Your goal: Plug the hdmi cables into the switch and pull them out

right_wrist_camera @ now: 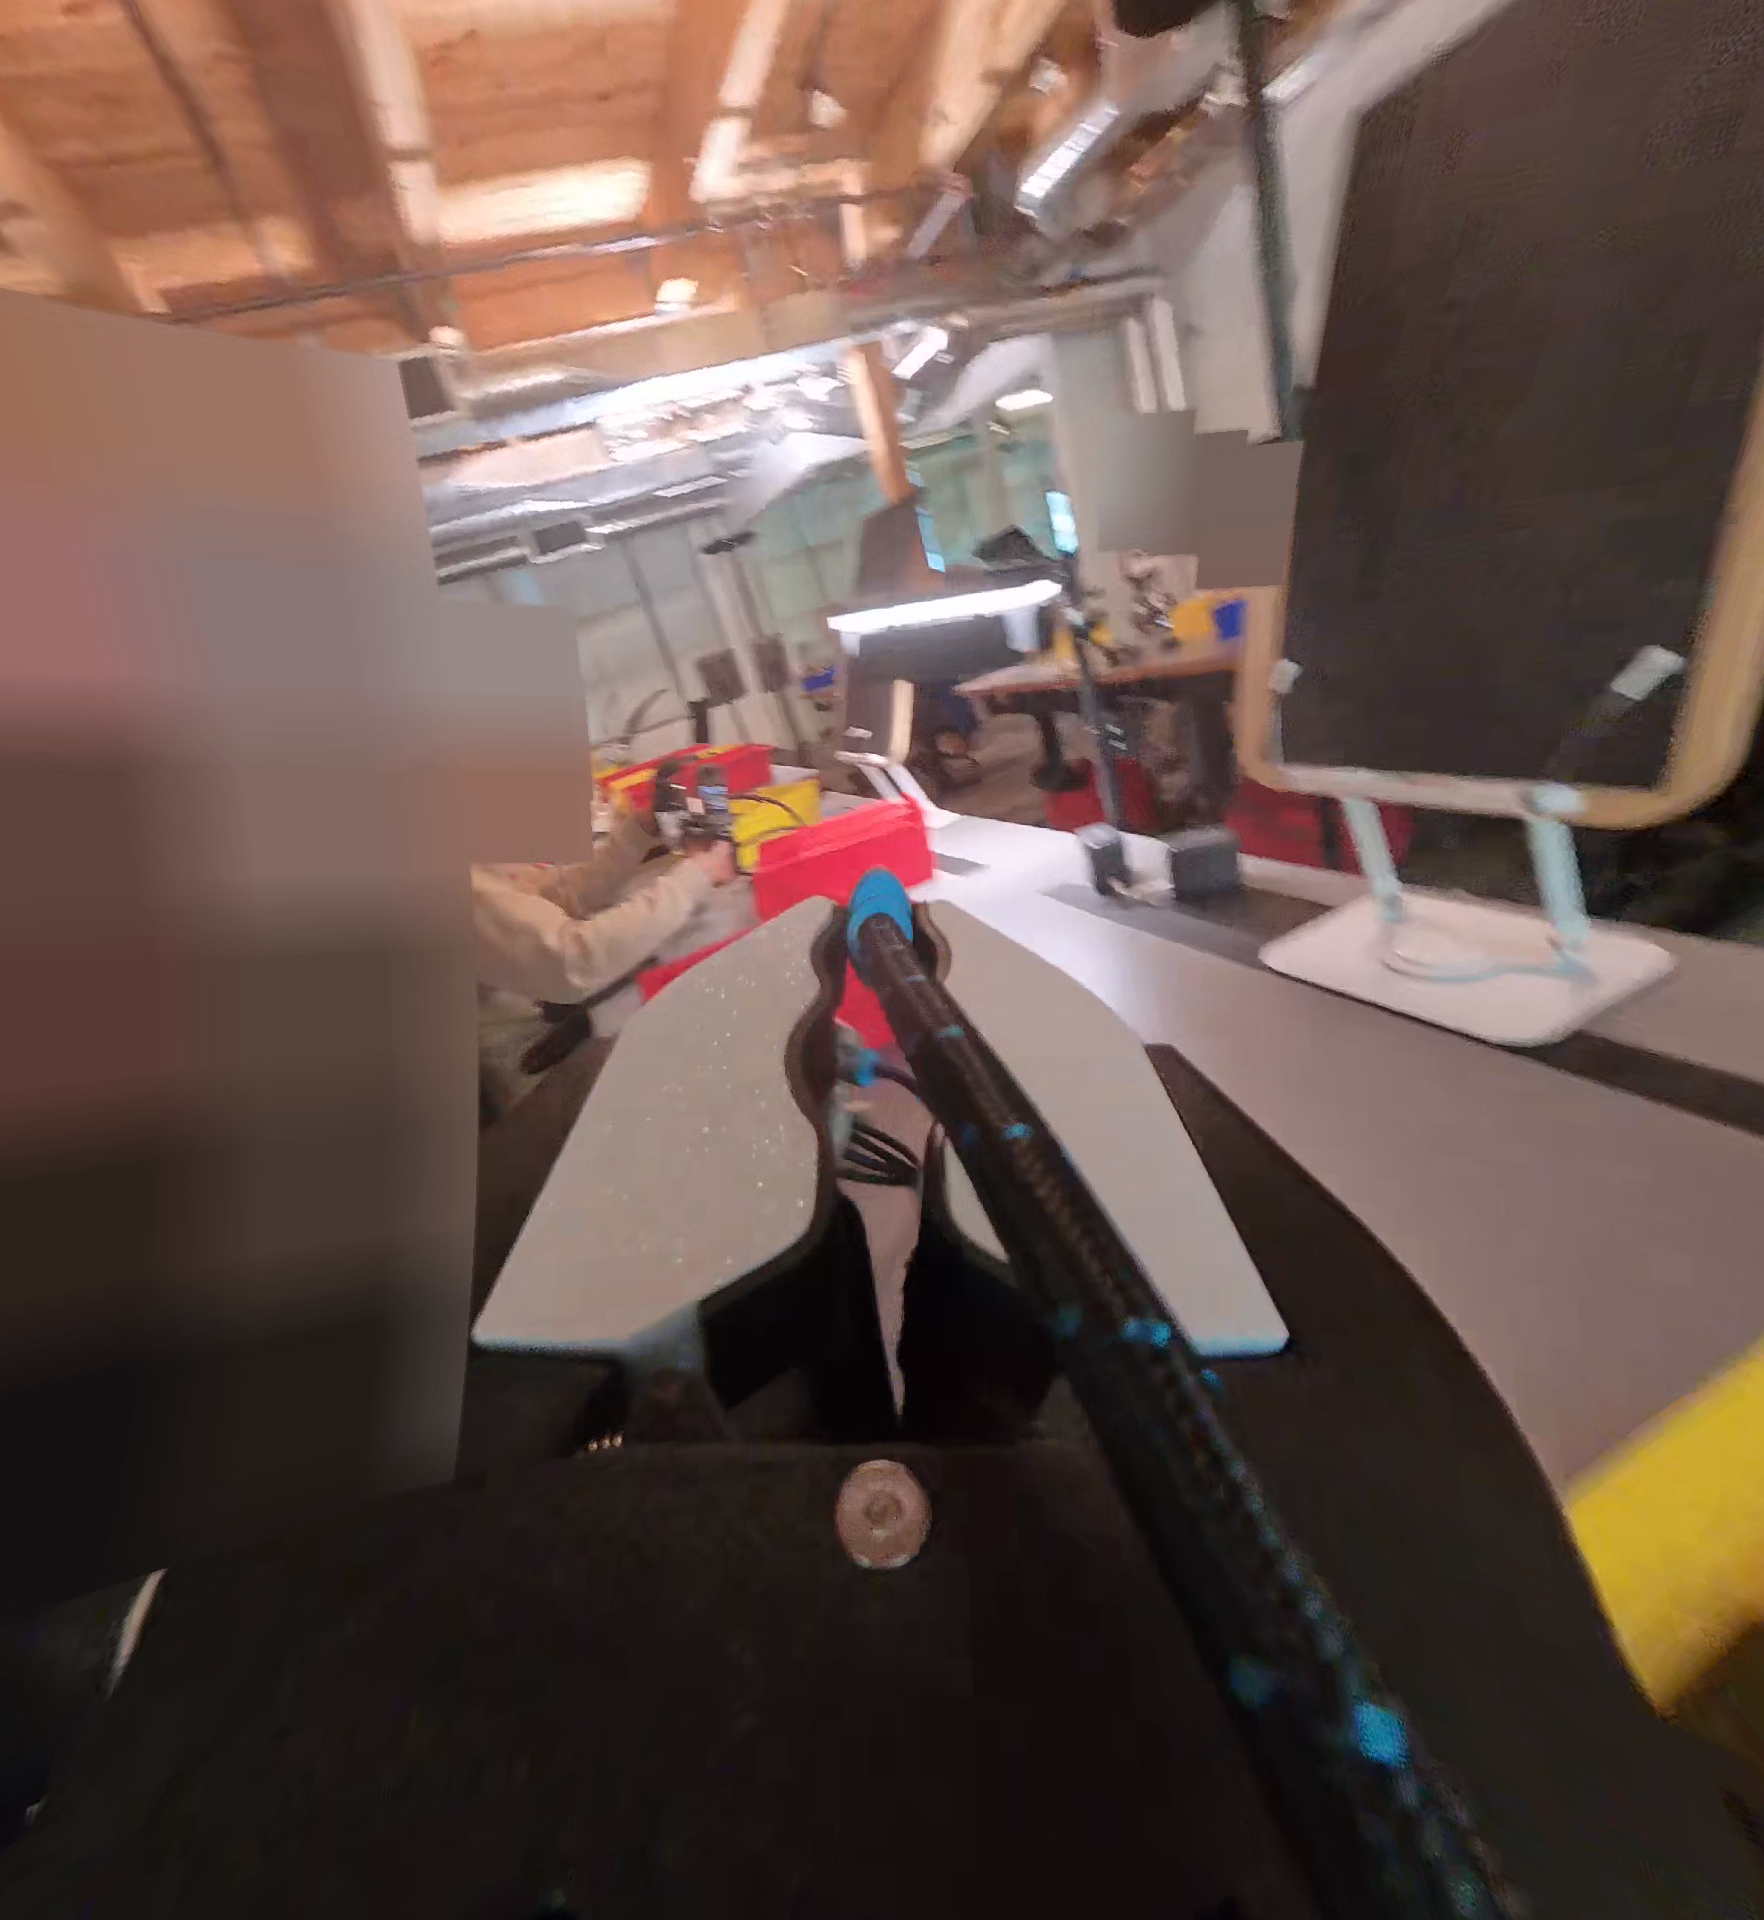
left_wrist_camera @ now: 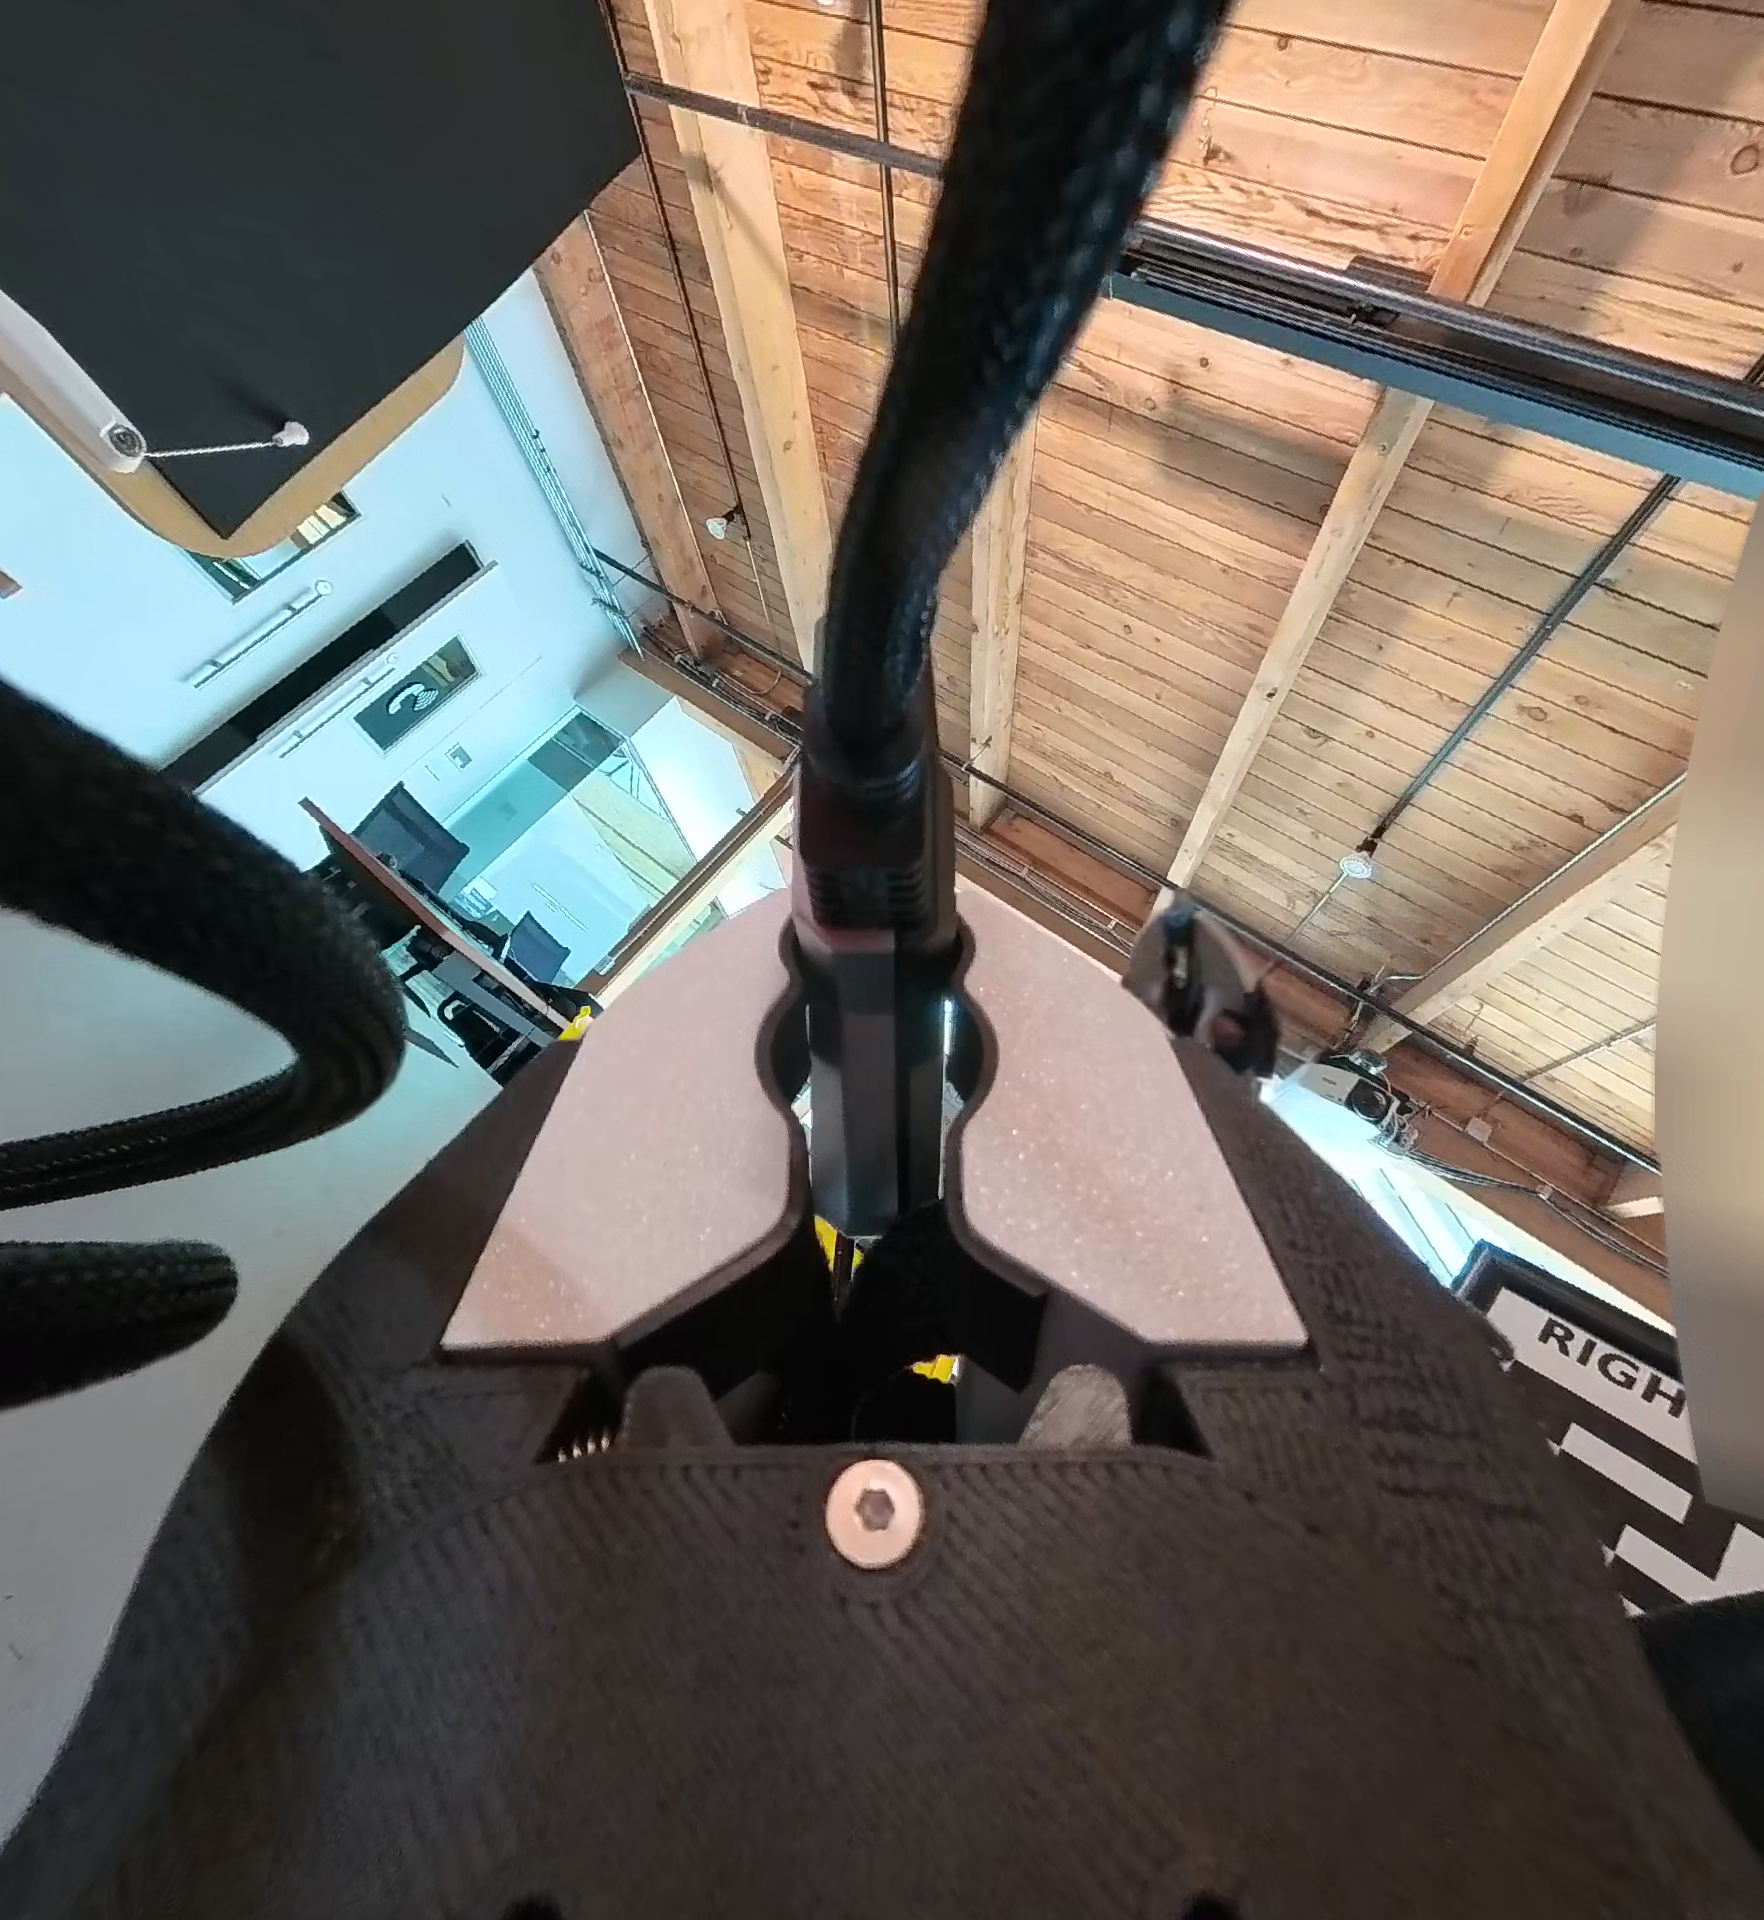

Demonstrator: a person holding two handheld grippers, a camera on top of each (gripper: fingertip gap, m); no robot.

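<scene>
Left gripper (left_wrist_camera: pixel 873 997) clamped on black HDMI plug (left_wrist_camera: pixel 862 1049), braided cable (left_wrist_camera: pixel 971 343) arcing up toward wooden ceiling (left_wrist_camera: pixel 1273 520). Right gripper (right_wrist_camera: pixel 873 935) pinching blue-flecked cable (right_wrist_camera: pixel 1023 1164) just behind blue collar (right_wrist_camera: pixel 876 906). Beyond: red bins (right_wrist_camera: pixel 842 857), grey table (right_wrist_camera: pixel 1480 1122). Switch unseen.

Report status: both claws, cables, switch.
Left claw shut on black HDMI plug, pointing at the ceiling. Right claw shut on blue-flecked cable, blue end at the tips. Switch not in view.
</scene>
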